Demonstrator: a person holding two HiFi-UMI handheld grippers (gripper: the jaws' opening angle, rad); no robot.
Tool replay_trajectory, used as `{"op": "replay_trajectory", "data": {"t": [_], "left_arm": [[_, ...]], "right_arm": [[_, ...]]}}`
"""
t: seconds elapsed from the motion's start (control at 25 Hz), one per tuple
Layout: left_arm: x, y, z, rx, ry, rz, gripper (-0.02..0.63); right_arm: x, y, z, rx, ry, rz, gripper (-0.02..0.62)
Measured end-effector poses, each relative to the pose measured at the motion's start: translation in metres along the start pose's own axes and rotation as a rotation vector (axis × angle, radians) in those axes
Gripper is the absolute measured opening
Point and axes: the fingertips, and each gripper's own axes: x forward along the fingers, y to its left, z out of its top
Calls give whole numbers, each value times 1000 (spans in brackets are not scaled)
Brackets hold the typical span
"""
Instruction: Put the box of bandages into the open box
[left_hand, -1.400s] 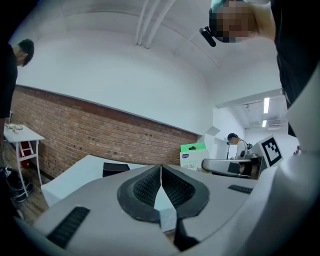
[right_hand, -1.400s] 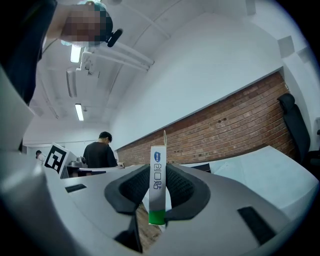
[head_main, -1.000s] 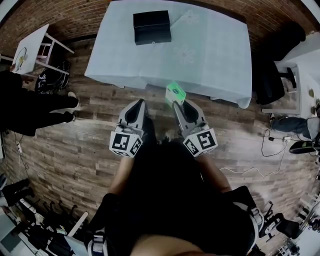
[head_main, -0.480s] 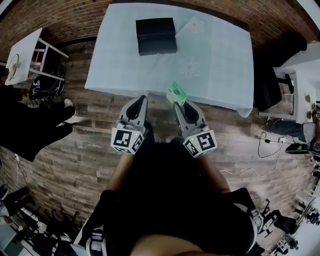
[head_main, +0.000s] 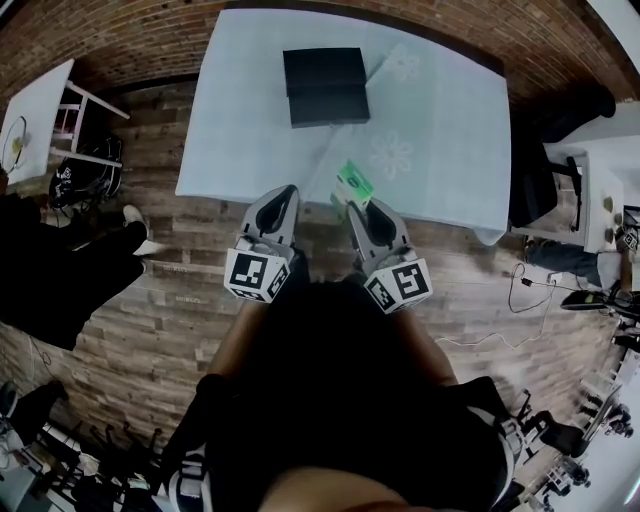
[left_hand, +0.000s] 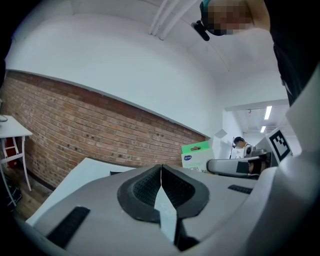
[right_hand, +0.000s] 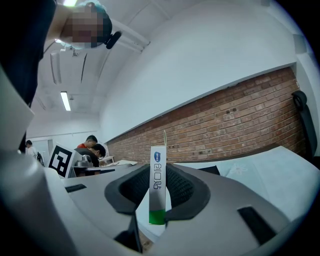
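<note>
Bandage box (head_main: 354, 185) nearer table (head_main: 250, 120), in right hand-held gripper (head_main: 356, 204)

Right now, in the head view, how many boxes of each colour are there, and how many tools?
Black open box: 1
Green-and-white box of bandages: 1
Tools, the left tool and the right tool: 2
Total: 4

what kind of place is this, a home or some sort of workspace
Probably a shared workroom or lab, not a home: a brick wall and wood-plank floor, a cloth-covered table among other white desks, and people seated at a desk under strip lights.
</note>
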Motion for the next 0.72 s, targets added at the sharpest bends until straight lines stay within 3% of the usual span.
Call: {"op": "replay_trajectory", "data": {"t": [0.44,0.72], "left_arm": [[25,48,13,15,10,-68,35],[30,63,16,7,0,-63,35]], "right_arm": [[60,3,2,-16,7,-55,110],[72,-1,0,-38,20,-79,110]]}}
